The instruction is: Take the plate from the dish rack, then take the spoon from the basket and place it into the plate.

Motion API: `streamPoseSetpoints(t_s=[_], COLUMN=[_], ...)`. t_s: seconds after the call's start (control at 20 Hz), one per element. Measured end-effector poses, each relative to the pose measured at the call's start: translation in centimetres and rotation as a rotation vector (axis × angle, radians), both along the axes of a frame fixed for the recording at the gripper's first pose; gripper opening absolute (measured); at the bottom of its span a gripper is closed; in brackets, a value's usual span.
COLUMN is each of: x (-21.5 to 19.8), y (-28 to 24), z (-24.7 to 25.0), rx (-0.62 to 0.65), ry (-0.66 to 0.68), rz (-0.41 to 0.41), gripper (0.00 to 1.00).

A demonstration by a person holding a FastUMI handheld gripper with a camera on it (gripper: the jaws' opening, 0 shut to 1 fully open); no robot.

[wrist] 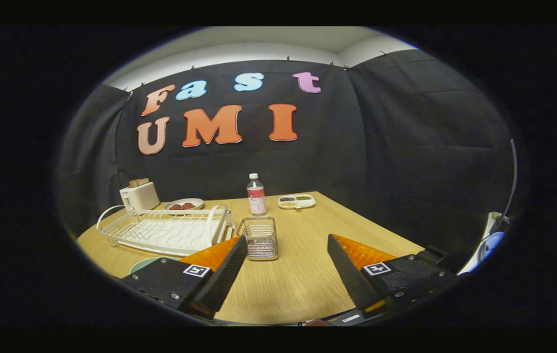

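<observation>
The claw (287, 255) stands wide open above the wooden surface (302, 279), its two fingers well apart, holding nothing and touching nothing; bare wood shows between them. Just ahead of the left finger (227, 272) stands the small wire basket (260, 238), upright on the surface; its wires are fine and whether the spoon lies inside cannot be told. To the left of the basket sits the white dish rack (165, 229), a low wire frame with a looped handle at either end, its tray looking bare of dishes. A pale green curved rim, seemingly the plate (148, 264), lies flat on the surface just in front of the rack and is partly hidden behind the left finger's housing. Beyond the rack, near the wall, a cream toaster (139, 195) holds slices of bread, and beside it lies a shallow dish (184, 204) with reddish pieces. Farther along the back stands a clear bottle (256, 195) with a white cap and a red label, and to its right a divided white tray (297, 200) with dark and green contents.
</observation>
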State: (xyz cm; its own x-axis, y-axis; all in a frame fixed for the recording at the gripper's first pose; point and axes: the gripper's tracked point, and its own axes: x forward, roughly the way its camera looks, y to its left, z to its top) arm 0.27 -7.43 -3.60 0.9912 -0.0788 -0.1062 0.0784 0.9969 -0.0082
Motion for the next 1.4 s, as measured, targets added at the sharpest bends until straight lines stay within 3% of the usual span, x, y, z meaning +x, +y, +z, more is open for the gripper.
streamPoseSetpoints(t_s=[1.4], x=[-0.4], y=[1.5], z=[-1.3], rx=[-0.03], ry=[0.02], rz=[0.034], gripper=[0.97])
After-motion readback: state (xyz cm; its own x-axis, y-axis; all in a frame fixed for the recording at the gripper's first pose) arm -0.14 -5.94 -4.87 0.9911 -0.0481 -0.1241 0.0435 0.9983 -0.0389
